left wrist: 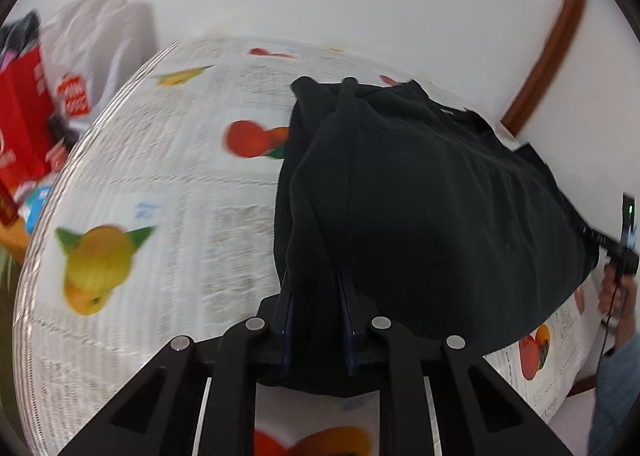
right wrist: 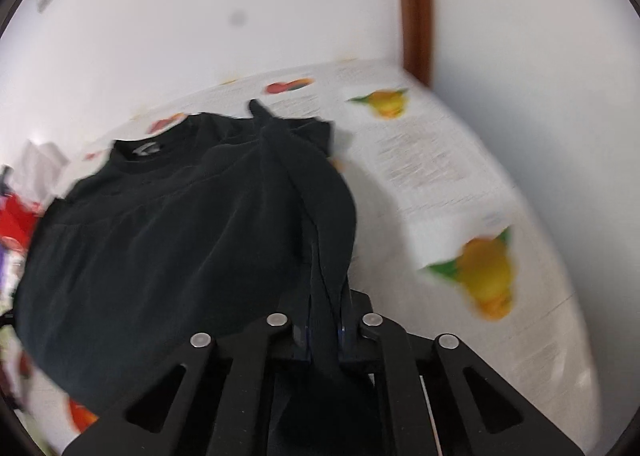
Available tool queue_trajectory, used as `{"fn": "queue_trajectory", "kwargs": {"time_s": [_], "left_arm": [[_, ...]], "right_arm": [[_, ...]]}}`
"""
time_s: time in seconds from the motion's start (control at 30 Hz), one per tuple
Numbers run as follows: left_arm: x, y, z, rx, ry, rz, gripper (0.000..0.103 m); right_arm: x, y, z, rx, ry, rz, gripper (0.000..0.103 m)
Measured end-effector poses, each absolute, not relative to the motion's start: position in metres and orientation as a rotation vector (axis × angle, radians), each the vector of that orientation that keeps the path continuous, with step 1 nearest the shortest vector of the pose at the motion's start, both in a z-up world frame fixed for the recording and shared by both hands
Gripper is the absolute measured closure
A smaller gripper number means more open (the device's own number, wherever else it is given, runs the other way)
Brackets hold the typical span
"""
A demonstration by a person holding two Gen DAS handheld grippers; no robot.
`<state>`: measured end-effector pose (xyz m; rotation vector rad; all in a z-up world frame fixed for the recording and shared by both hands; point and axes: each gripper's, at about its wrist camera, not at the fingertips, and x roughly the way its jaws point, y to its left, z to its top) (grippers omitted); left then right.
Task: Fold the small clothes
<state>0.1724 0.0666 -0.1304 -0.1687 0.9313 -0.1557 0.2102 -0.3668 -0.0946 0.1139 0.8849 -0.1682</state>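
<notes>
Left gripper (left wrist: 316, 192) clamped on one edge of black T-shirt (left wrist: 420, 208), right gripper (right wrist: 320, 224) clamped on the opp. edge; shirt hangs stretched btwn them over the fruit-print tablecloth (left wrist: 160, 184). Step looks like lifting/spreading the shirt. Next: lay flat w/ even tension, collar (right wrist: 148, 154) away.

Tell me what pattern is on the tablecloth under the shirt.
Newspaper-style print with fruit pictures, on the tablecloth; clearest in the left wrist view beside the black shirt.

Both tongs clamped on black cloth

The left tongs (left wrist: 318, 192) pinch a fold of the black T-shirt (left wrist: 432, 208) between nearly closed fingers; the right tongs (right wrist: 325, 256) grip another bunched edge, fingers drawn tight, both raised above the counter.
</notes>
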Motion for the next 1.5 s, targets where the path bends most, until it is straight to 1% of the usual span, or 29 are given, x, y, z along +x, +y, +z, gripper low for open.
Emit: {"fn": "queue_trajectory", "kwargs": {"time_s": [0.2, 0.27, 0.3, 0.33, 0.4, 0.53, 0.57, 0.63, 0.7, 0.87, 1.0, 1.17, 1.23, 1.37, 1.43, 1.5], "left_arm": [[0.19, 0.048, -0.134, -0.166, 0.928, -0.148, 0.085], [0.197, 0.046, -0.135, -0.172, 0.929, -0.134, 0.085], [0.199, 0.046, -0.136, -0.178, 0.932, -0.13, 0.085], [0.2, 0.048, -0.136, -0.189, 0.936, -0.132, 0.085], [0.2, 0.053, -0.137, -0.201, 0.942, -0.139, 0.08], [0.19, 0.064, -0.135, -0.216, 0.933, -0.156, 0.077], [0.187, 0.067, -0.134, -0.224, 0.929, -0.16, 0.077], [0.18, 0.076, -0.131, -0.25, 0.925, -0.17, 0.077], [0.173, 0.082, -0.128, -0.24, 0.914, -0.155, 0.077], [0.154, 0.107, -0.128, -0.23, 0.901, -0.07, 0.076], [0.147, 0.126, -0.134, -0.165, 0.896, 0.052, 0.076], [0.147, 0.15, -0.142, -0.149, 0.895, 0.107, 0.076], [0.148, 0.159, -0.145, -0.132, 0.897, 0.133, 0.072], [0.148, 0.166, -0.146, -0.089, 0.88, 0.157, 0.062], [0.149, 0.168, -0.147, -0.067, 0.877, 0.163, 0.061], [0.151, 0.169, -0.149, -0.071, 0.883, 0.149, 0.057]], "right_arm": [[0.22, -0.393, -0.097, 0.091, 0.892, -0.236, 0.095], [0.218, -0.398, -0.096, 0.09, 0.902, -0.281, 0.087], [0.217, -0.4, -0.095, 0.093, 0.903, -0.303, 0.073], [0.214, -0.403, -0.093, 0.108, 0.9, -0.339, 0.066], [0.206, -0.401, -0.088, 0.12, 0.891, -0.37, 0.066], [0.188, -0.374, -0.062, 0.046, 0.814, -0.449, 0.065], [0.186, -0.364, -0.057, 0.028, 0.794, -0.449, 0.063], [0.184, -0.336, -0.045, 0.001, 0.76, -0.412, 0.053], [0.183, -0.302, -0.041, -0.018, 0.748, -0.336, 0.05], [0.191, -0.226, -0.053, -0.04, 0.767, -0.173, 0.049], [0.195, -0.165, -0.075, -0.055, 0.811, -0.054, 0.049], [0.182, -0.103, -0.102, -0.132, 0.859, 0.011, 0.049], [0.169, -0.084, -0.11, -0.171, 0.871, 0.033, 0.049], [0.131, -0.054, -0.109, -0.3, 0.811, 0.05, 0.049], [0.119, -0.04, -0.11, -0.344, 0.798, 0.07, 0.049], [0.115, -0.028, -0.113, -0.38, 0.794, 0.091, 0.049]]}}
